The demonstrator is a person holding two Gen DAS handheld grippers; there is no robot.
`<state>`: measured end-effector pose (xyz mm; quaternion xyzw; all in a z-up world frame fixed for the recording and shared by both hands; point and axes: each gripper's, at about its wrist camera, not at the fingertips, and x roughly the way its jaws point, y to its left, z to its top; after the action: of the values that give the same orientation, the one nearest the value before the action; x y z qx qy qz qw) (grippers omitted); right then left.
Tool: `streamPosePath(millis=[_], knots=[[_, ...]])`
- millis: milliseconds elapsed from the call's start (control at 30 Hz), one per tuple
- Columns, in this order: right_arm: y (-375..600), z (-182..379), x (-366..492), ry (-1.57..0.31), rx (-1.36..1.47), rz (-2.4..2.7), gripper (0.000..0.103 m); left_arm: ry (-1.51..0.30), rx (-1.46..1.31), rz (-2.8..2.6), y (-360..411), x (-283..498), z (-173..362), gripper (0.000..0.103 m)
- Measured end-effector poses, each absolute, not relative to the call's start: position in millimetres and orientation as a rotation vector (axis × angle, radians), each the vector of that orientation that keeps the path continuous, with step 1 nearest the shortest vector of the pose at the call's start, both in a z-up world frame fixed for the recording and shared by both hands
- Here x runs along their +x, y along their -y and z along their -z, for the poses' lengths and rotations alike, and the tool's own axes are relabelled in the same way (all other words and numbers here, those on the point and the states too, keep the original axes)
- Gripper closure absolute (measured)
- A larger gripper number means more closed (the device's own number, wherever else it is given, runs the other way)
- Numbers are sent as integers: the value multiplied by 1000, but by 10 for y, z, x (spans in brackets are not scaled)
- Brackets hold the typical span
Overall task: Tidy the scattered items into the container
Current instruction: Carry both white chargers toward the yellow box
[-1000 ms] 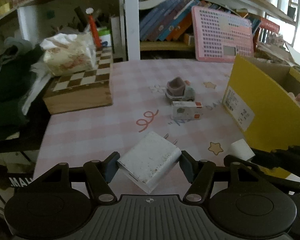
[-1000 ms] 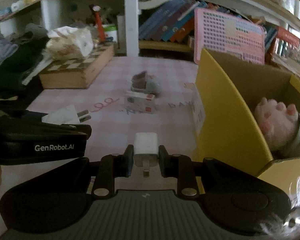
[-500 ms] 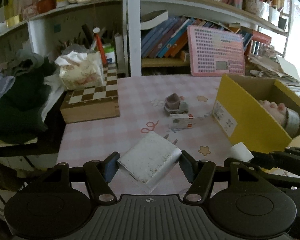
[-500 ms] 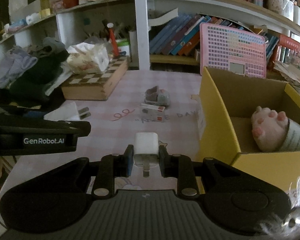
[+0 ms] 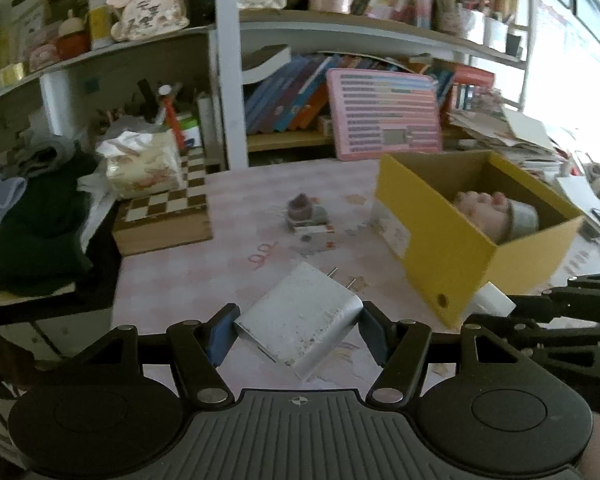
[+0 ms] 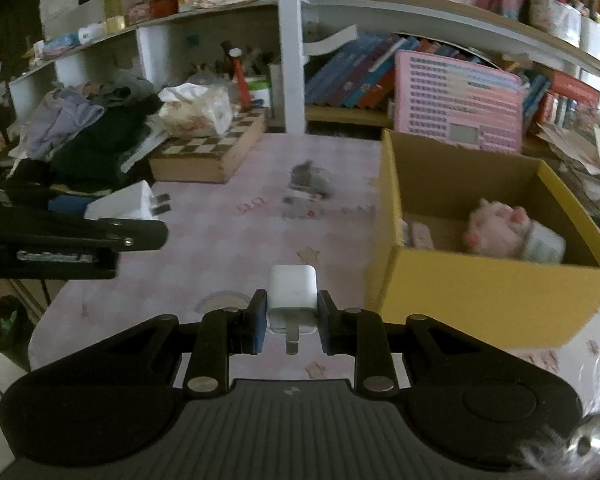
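My left gripper (image 5: 296,330) is shut on a large white plug adapter (image 5: 300,316), held above the pink table; it also shows in the right wrist view (image 6: 126,204). My right gripper (image 6: 292,318) is shut on a small white charger cube (image 6: 293,294), also seen in the left wrist view (image 5: 494,299). The yellow cardboard box (image 6: 480,280) stands open to the right, with a pink plush paw (image 6: 496,226) inside. A small grey-pink toy (image 5: 304,212) and a small white-red box (image 5: 314,229) lie on the table's middle.
A wooden chessboard box (image 5: 164,216) with a tissue pack (image 5: 144,164) on it stands at the left. Dark clothes (image 5: 28,216) pile at the far left. Shelves with books and a pink board (image 5: 384,114) line the back.
Both grippers have risen and pulled back with their chargers still held, so the table and the box look farther off and the box's inside shows.
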<state>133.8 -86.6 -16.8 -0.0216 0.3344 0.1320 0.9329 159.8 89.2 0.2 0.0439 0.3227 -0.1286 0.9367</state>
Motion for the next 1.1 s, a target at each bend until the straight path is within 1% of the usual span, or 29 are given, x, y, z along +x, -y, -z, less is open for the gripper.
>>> streamPosePath(millis=[567,1100], knots=[[1538,139,794,-715,-24,-130,79,-692,87,418,-451,1160,-29,39],[2213,135,629,-742,-17,-43,79,-729,83,490,190,1034,11,39]])
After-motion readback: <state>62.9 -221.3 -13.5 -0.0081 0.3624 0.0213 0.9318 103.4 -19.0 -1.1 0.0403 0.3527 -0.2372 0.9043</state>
